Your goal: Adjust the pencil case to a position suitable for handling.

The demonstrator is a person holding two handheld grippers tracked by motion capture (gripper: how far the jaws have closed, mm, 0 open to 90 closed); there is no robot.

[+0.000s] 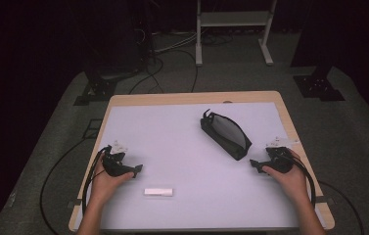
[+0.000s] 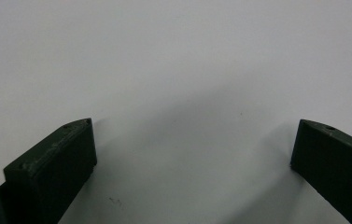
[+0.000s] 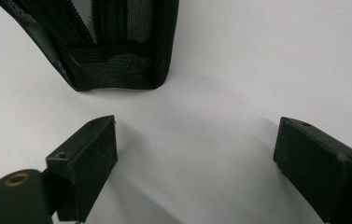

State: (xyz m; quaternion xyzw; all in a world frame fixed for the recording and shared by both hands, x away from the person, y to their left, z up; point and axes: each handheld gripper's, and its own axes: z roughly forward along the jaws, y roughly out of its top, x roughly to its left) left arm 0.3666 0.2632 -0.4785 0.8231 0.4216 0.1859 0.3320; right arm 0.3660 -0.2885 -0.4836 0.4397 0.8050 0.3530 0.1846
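— Forearms come in from the bottom edge of the high view. What do the hands hold?

— One gripper each. The left gripper (image 1: pixel 134 170) sits low over the white mat (image 1: pixel 172 147) at the left side, the right gripper (image 1: pixel 254 165) at the right side, both pointing inward.

— What lies between them?

— A small white bar-shaped object (image 1: pixel 158 192) lies flat near the front edge, just right of the left hand (image 1: pixel 104 180). A black mesh pouch (image 1: pixel 225 133) lies diagonally right of centre, its near end close to the right gripper but apart from it.

— And the left gripper view?

— Its jaws stand wide apart over bare mat (image 2: pixel 173 70), gripping nothing.

— The right gripper view?

— Jaws again spread wide, with nothing between them. The pouch's (image 3: pixel 113 60) end lies just ahead of them, nearer the left jaw, not touching. A zip line runs along its mesh.
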